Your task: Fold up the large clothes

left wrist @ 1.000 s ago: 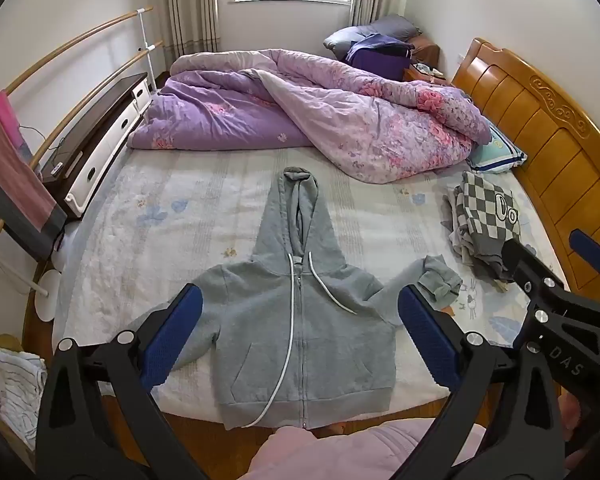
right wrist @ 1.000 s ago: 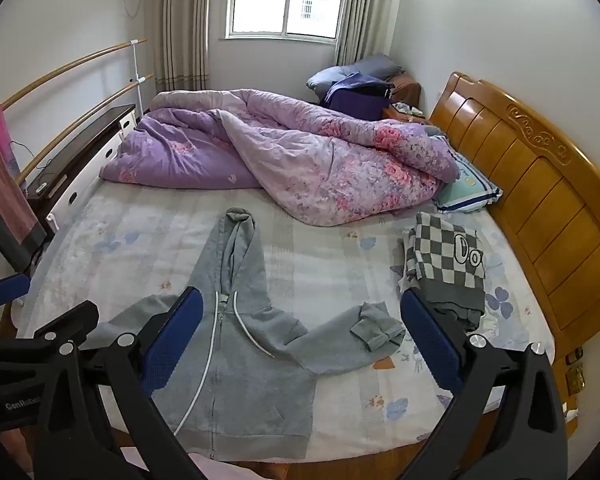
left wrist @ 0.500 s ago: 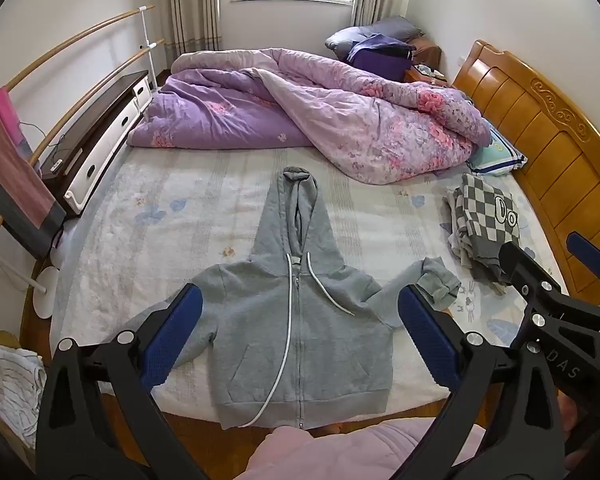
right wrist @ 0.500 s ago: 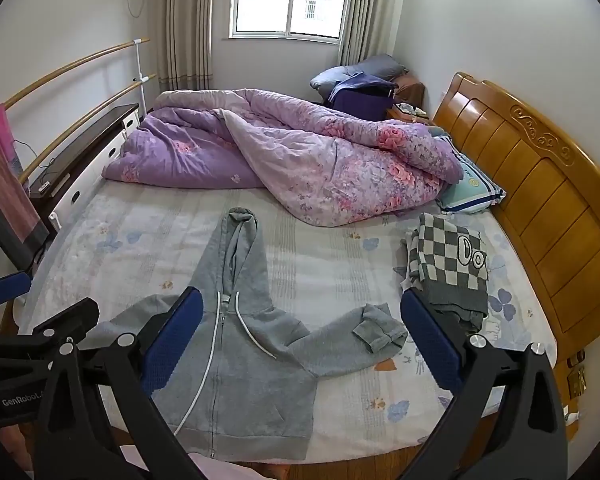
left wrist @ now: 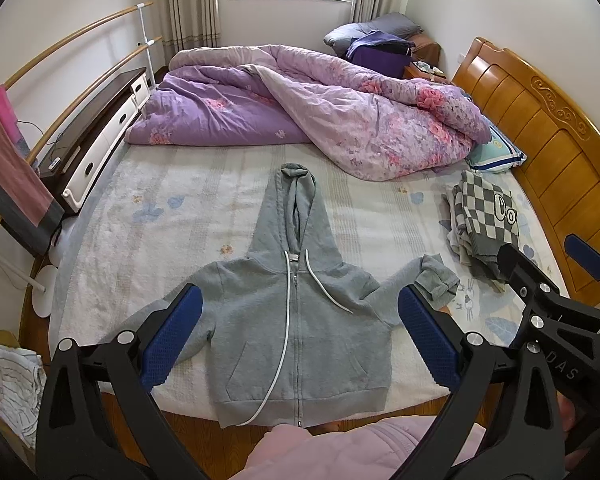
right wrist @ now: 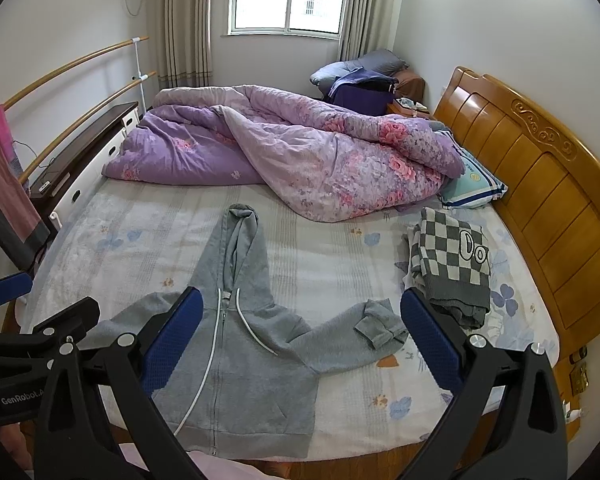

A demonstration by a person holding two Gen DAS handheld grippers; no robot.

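Note:
A grey zip-up hoodie (left wrist: 300, 320) (right wrist: 244, 360) lies flat and face up on the bed, hood pointing toward the far side, hem at the near edge. Its right sleeve bends outward with the cuff folded back (left wrist: 436, 280) (right wrist: 380, 324). My left gripper (left wrist: 298, 336) is open, held above the hoodie's body, holding nothing. My right gripper (right wrist: 300, 344) is also open and empty, above the hoodie's right half and sleeve. The right gripper's body appears at the right edge of the left wrist view.
A folded checkered garment (left wrist: 484, 216) (right wrist: 452, 256) sits on the bed to the right. A purple floral duvet (left wrist: 320, 108) is heaped at the far side. The wooden headboard (left wrist: 548, 128) lines the right; a white drawer unit (left wrist: 96, 144) and rails the left. A pink sleeve (left wrist: 340, 452) is near.
Both grippers have drawn slightly back and up, so the hoodie sits a little lower and more of the room shows. Both stay open; the hoodie has not moved.

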